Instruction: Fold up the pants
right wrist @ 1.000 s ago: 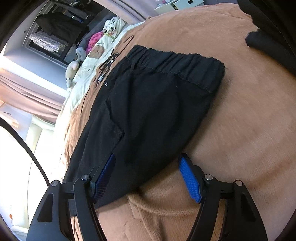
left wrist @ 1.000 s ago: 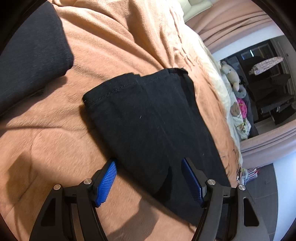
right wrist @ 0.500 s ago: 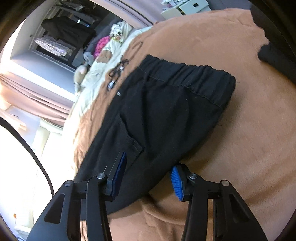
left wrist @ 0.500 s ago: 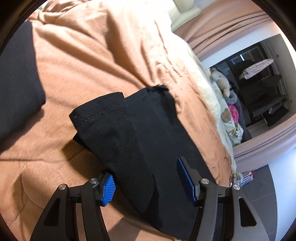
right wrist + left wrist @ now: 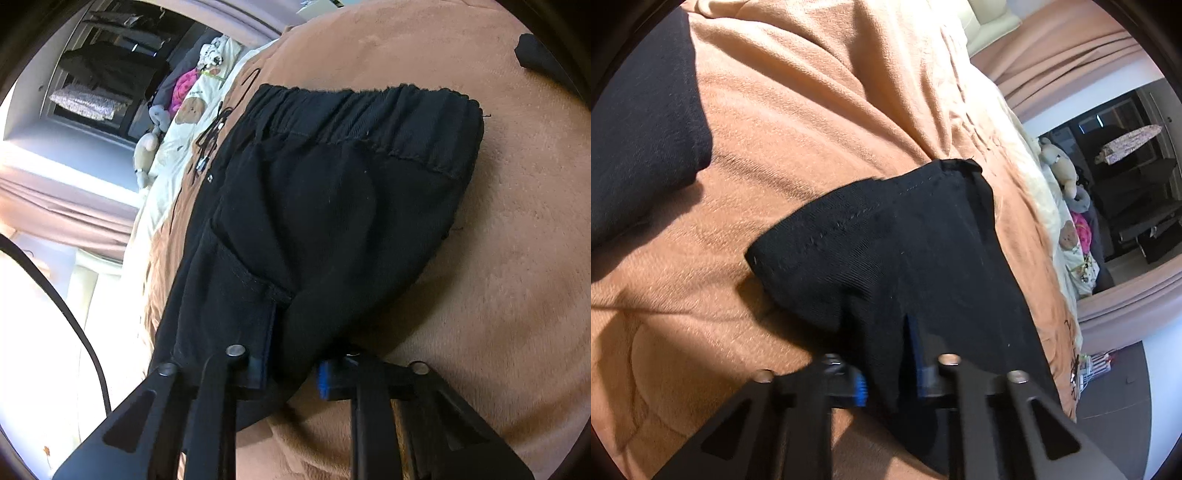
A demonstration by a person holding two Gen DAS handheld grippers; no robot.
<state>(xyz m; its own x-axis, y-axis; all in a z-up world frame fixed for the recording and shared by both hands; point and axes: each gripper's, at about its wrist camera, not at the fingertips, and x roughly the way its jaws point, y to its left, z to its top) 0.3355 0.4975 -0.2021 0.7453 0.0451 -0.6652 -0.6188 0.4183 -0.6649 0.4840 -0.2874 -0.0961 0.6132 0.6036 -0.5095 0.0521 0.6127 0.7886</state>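
I count one pair of black pants (image 5: pixel 923 258) and two grippers, one in each of my hands. My left gripper (image 5: pixel 890 380) has just been closing and now pinches a bunched fold of the leg end, the blue pads almost buried in cloth. My right gripper (image 5: pixel 293 369) has just been closing too, and pinches the near edge of the pants (image 5: pixel 332 221) below the pocket, the elastic waistband lying at twelve o'clock from it.

The pants lie flat on an orange-brown blanket (image 5: pixel 812 110) spread over a bed; from the left wrist the two stitched hems sit at twelve o'clock from the gripper, one lifted off the blanket.

One other dark garment (image 5: pixel 639 129) lies at ten o'clock in the left view, well apart from the pants. In the right view a dark scrap of cloth (image 5: pixel 535 51) shows at one o'clock near the rim; I cannot tell whether it is the same piece.

At the bed's far edge lies pale cream bedding (image 5: pixel 184 133) with soft toys (image 5: pixel 1060 166) on it. Pinkish curtains (image 5: pixel 1071 48) hang beyond. A black cable (image 5: pixel 74 317) crosses the right view at nine o'clock. Nothing lies between the grippers and the pants.
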